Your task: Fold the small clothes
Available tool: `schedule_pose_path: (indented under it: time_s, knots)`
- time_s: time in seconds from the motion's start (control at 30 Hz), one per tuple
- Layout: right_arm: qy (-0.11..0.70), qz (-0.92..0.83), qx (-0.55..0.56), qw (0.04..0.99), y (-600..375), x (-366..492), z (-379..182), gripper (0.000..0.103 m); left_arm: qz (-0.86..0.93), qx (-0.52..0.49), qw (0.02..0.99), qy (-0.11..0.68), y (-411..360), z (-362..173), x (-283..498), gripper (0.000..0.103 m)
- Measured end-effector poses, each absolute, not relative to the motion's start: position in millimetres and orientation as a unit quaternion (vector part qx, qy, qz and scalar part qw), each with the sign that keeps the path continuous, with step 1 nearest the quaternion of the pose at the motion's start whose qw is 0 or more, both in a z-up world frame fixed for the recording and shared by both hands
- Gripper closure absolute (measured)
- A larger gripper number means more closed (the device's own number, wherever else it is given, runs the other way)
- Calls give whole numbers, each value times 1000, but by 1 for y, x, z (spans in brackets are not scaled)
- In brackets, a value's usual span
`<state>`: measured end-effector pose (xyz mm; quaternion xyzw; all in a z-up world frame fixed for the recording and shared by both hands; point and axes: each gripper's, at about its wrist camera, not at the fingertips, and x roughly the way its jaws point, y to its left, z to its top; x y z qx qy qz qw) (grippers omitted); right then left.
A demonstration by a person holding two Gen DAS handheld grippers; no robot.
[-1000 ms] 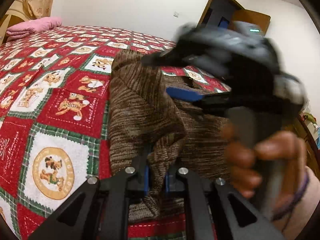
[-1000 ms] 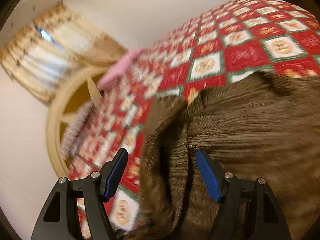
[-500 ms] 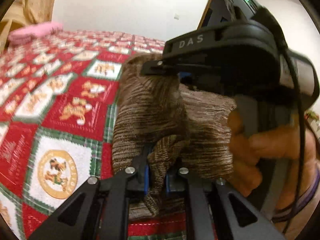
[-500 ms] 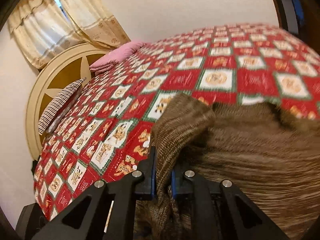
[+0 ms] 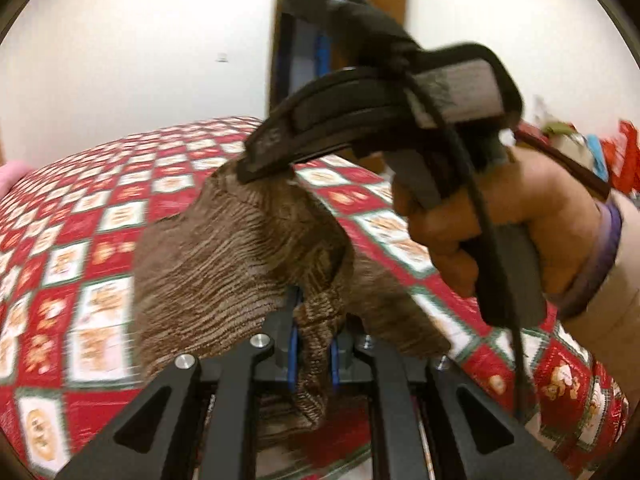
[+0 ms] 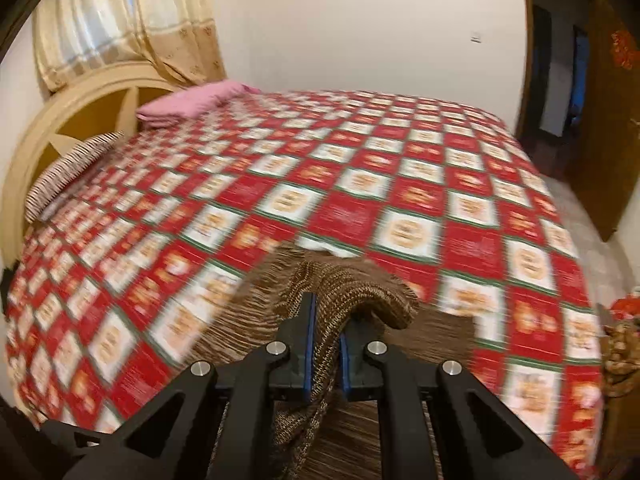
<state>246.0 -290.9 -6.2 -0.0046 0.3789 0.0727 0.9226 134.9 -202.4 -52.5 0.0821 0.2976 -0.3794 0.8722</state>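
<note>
One brown knitted garment [image 5: 224, 264] is seen, lifted partly above the bed [image 6: 360, 184], near the bed's front edge. It is held by two claws. In the left wrist view, the left claw [image 5: 314, 354] is pressed together on a bunched fold of the knit, which hangs down between the two blue pads [image 5: 293, 354]. In the same view the right claw [image 5: 266, 168] is seen from outside, pinching the upper edge of the garment, and one hand [image 5: 500, 232] is wrapped around its handle. In the right wrist view, the right claw [image 6: 325, 354] is closed on a thick roll of the same knit; its jaws have just been closing on it, and the fabric is clamped between them.

The bed is covered by one red and white checked quilt [image 6: 400, 200]. At the head of the bed, one pink folded cloth [image 6: 192, 104] and one striped pillow [image 6: 68, 172] are lying. One curtain [image 6: 132, 20] is hanging behind the headboard.
</note>
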Motion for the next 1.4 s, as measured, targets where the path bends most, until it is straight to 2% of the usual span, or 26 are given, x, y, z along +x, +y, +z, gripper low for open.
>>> schedule_pose_path:
  time_s: [0.17, 0.27, 0.33, 0.37, 0.4, 0.47, 0.5, 0.53, 0.6, 0.67, 0.7, 0.73, 0.83, 0.93, 0.97, 1.0, 1.03, 1.1, 1.23, 1.33, 1.37, 1.4]
  knots:
    - [420, 29, -3, 907, -345, 236, -52, 94, -396, 108, 843, 347, -247, -80, 131, 91]
    - [442, 18, 35, 896, -369, 235, -85, 94, -390, 121, 836, 367, -258, -98, 130, 90]
    - [435, 24, 78, 897, -380, 231, -98, 94, -387, 120, 837, 368, -255, -100, 131, 87]
    - [429, 25, 93, 898, -382, 230, -99, 92, -391, 117, 836, 367, -253, -97, 129, 80]
    - [427, 25, 113, 897, -385, 230, -100, 88, -398, 118, 831, 370, -253, -96, 122, 63]
    - [437, 13, 141, 888, -393, 229, -99, 75, -408, 128, 819, 381, -246, -91, 114, 44]
    - [441, 9, 146, 886, -393, 228, -98, 67, -415, 125, 817, 381, -238, -89, 111, 43]
    - [448, 3, 149, 882, -395, 226, -95, 63, -427, 115, 812, 380, -225, -83, 107, 43]
    - [439, 0, 159, 884, -397, 219, -85, 63, -438, 96, 809, 381, -202, -75, 108, 43]
    - [417, 8, 184, 890, -401, 212, -75, 56, -435, 64, 819, 368, -177, -66, 115, 41]
    - [407, 11, 201, 891, -403, 210, -71, 45, -425, 50, 830, 358, -165, -61, 117, 37]
    - [399, 10, 215, 891, -406, 212, -68, 39, -404, 33, 849, 340, -155, -55, 123, 35]
    - [402, 1, 204, 893, -401, 231, -68, 39, -348, 9, 883, 314, -139, -50, 157, 34]
    - [423, -7, 182, 888, -389, 259, -81, 41, -299, 16, 894, 333, -143, -65, 184, 34]
    - [425, -8, 169, 889, -385, 266, -84, 48, -289, 17, 892, 346, -143, -73, 187, 34]
    - [425, -7, 150, 893, -379, 271, -86, 68, -281, 12, 890, 359, -143, -82, 194, 34]
    - [425, -4, 125, 896, -370, 276, -86, 78, -270, 1, 884, 381, -142, -97, 202, 34]
    - [409, -13, 71, 910, -356, 277, -76, 85, -260, -12, 866, 426, -142, -117, 209, 30]
    - [351, -23, -24, 936, -335, 270, -55, 86, -254, -5, 870, 422, -144, -116, 202, 28]
    - [398, -40, -30, 916, -348, 286, -85, 85, -251, 7, 872, 419, -146, -114, 196, 25]
    - [407, -45, -32, 912, -352, 288, -93, 83, -251, 8, 872, 421, -146, -113, 193, 21]
    - [388, -57, -33, 919, -360, 282, -94, 65, -251, 8, 871, 423, -146, -113, 194, 17]
